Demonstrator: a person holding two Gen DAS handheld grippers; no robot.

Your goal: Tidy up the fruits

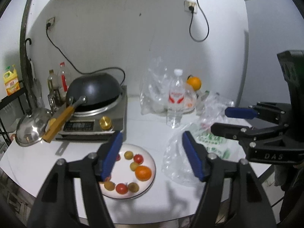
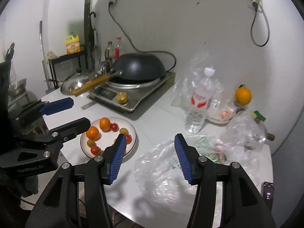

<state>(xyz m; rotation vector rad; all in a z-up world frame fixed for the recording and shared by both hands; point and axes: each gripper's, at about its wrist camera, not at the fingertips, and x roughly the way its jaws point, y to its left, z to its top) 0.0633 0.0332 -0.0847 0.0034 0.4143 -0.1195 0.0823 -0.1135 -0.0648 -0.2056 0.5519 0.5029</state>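
Note:
A white plate (image 1: 150, 159) (image 2: 133, 131) on the white table holds an orange (image 1: 143, 172), red tomatoes (image 1: 138, 158) and small yellow-green fruits (image 1: 128, 154); the right wrist view shows two oranges (image 2: 105, 123) on it. Another orange (image 1: 193, 82) (image 2: 243, 94) sits at the back right beside the plastic bags. My left gripper (image 1: 150, 153) is open and empty above the plate's right side. My right gripper (image 2: 150, 157) is open and empty above a clear plastic bag (image 2: 163, 171); it also shows in the left wrist view (image 1: 226, 121).
An induction cooker (image 1: 95, 121) with an upturned black wok (image 1: 94, 90) stands at the back left, a steel lid (image 1: 32, 125) beside it. A water bottle (image 1: 175, 98) and crumpled clear bags (image 1: 190, 152) lie to the right. A dark phone (image 2: 267, 191) lies near the right edge.

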